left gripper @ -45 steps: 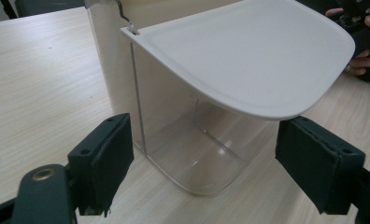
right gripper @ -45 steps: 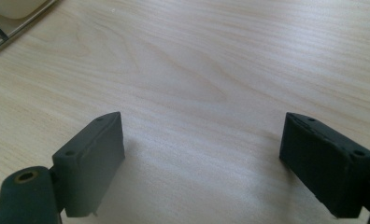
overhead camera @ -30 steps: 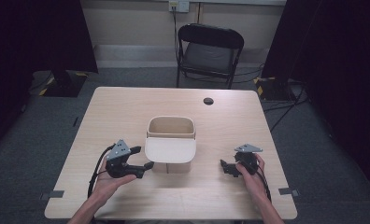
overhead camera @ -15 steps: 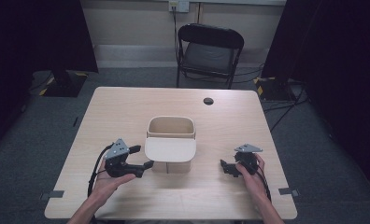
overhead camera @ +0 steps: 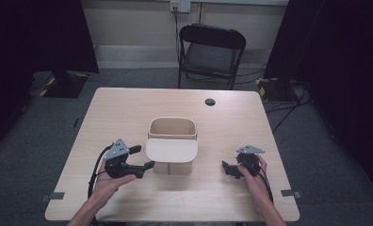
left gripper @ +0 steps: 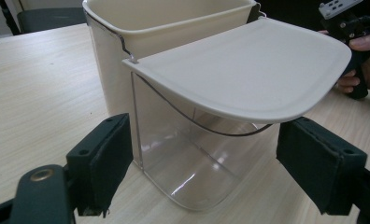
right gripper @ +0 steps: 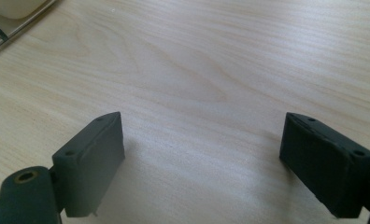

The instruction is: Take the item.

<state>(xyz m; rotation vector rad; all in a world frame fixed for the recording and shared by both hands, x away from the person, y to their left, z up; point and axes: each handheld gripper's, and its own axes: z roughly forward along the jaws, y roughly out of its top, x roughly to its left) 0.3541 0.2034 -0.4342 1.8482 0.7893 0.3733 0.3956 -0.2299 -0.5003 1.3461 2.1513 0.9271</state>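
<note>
A cream bin point(overhead camera: 172, 130) stands at the middle of the table, its flat lid point(overhead camera: 171, 150) swung out level toward the person. In the left gripper view the lid point(left gripper: 248, 70) overhangs a clear plastic front compartment point(left gripper: 188, 158). My left gripper point(overhead camera: 144, 159) is open just left of the bin, jaws pointing at it, with the clear compartment between and beyond its pads point(left gripper: 103, 161). My right gripper point(overhead camera: 226, 169) is open over bare wood to the bin's right, nothing between its pads point(right gripper: 92, 156). The right hand and its gripper point(left gripper: 356, 32) appear past the lid.
A small black round object point(overhead camera: 210, 101) lies near the table's far edge. A black folding chair point(overhead camera: 212, 49) stands behind the table point(overhead camera: 250, 122). Dark curtains hang on both sides. Cables trail from each gripper toward the near edge.
The left gripper has shifted slightly toward the bin. The right gripper and the bin have stayed put.
</note>
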